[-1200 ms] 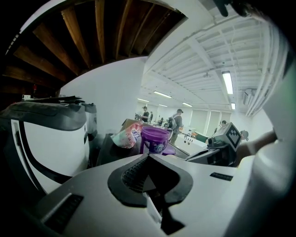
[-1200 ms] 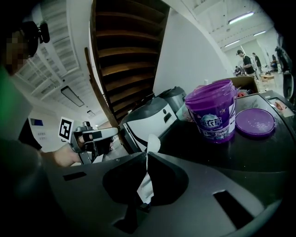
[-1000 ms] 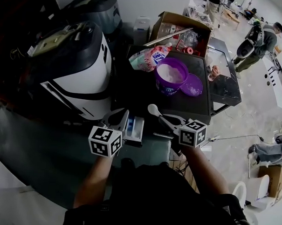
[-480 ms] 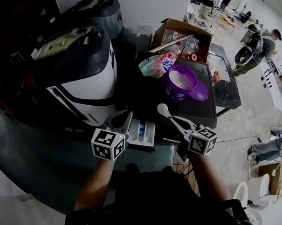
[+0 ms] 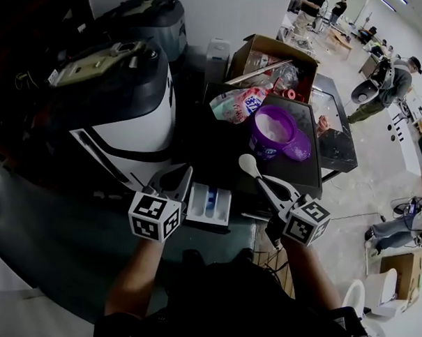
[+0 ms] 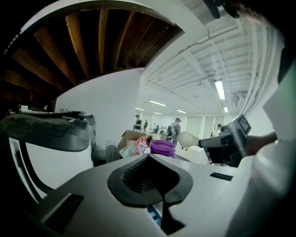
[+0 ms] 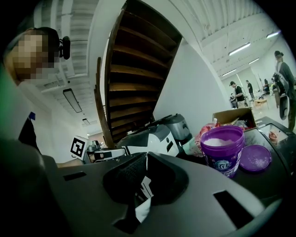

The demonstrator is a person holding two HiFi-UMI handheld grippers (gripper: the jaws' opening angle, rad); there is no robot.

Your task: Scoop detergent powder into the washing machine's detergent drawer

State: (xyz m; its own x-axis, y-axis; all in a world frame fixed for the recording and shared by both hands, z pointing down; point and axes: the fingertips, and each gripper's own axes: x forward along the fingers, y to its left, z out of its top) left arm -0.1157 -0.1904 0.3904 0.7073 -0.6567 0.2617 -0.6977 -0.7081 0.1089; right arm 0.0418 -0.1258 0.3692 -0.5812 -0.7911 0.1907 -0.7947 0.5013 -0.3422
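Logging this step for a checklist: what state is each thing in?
Detergent drawer: out, compartments exposed.
Purple tub: open, powder inside.
Lid: off, beside the tub.
Scoop: gripped by its handle.
Right gripper: shut on scoop.
Left gripper: shut.

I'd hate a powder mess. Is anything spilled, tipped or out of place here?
No spill shows. The purple tub stands upright and open, its lid flat beside it on the black table. Only the detergent bag lies on its side behind the tub.
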